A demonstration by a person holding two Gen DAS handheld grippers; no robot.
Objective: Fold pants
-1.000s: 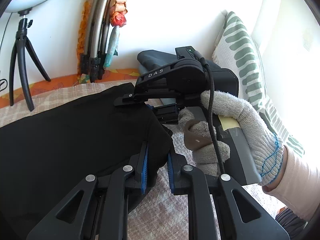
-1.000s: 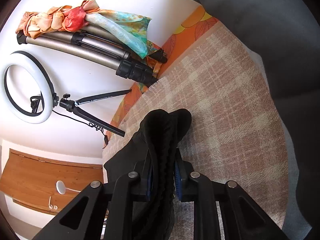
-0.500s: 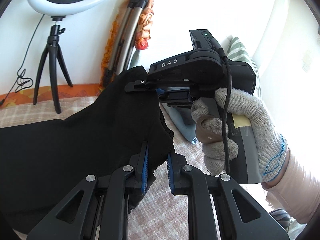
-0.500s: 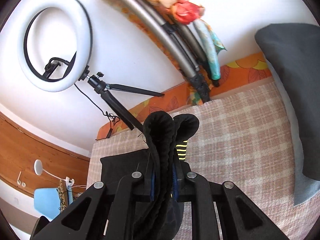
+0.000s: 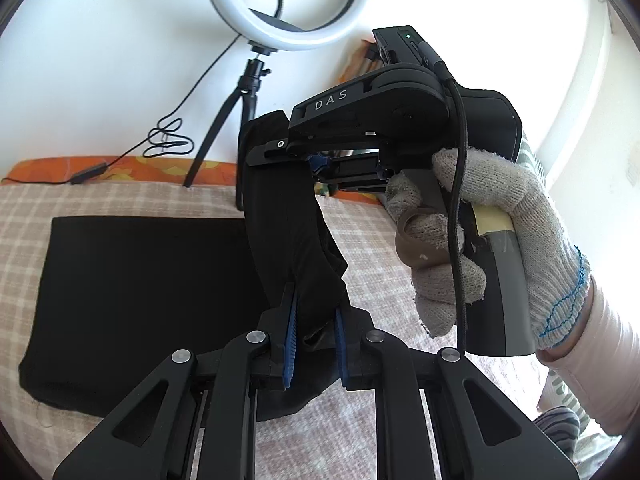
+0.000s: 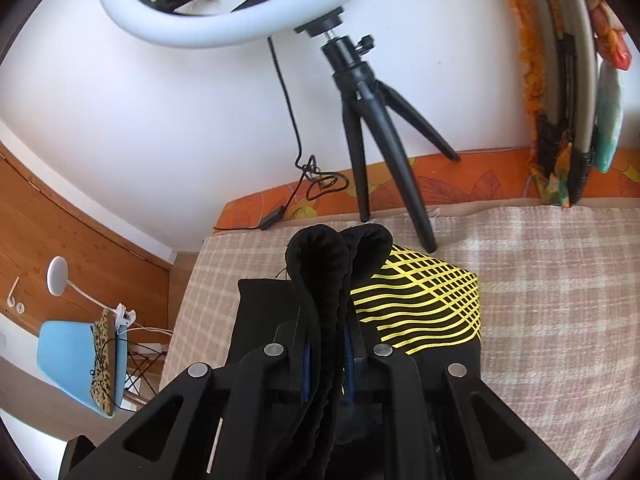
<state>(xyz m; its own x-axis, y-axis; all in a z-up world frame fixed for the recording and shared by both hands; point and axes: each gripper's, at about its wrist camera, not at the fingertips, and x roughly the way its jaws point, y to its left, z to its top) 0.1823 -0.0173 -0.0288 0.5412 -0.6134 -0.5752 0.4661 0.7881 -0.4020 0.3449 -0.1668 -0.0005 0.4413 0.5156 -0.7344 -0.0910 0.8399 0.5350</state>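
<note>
2 grippers, left gripper [image 5: 314, 330] and right gripper [image 6: 326, 366], each clamping 1 black pants [image 5: 132, 288], 1 ring light [image 5: 280, 4]

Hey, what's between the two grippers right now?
In the left wrist view, a raised band of the black pants spans from the left gripper to the right gripper; both are clamped on it.

ring light [image 6: 208, 20] on a little black tripod [image 6: 372, 128], checked blanket [image 6: 560, 280], orange flowery sheet [image 6: 440, 188] along the white wall, blue chair [image 6: 64, 364], wood panelling [image 6: 60, 224]
</note>
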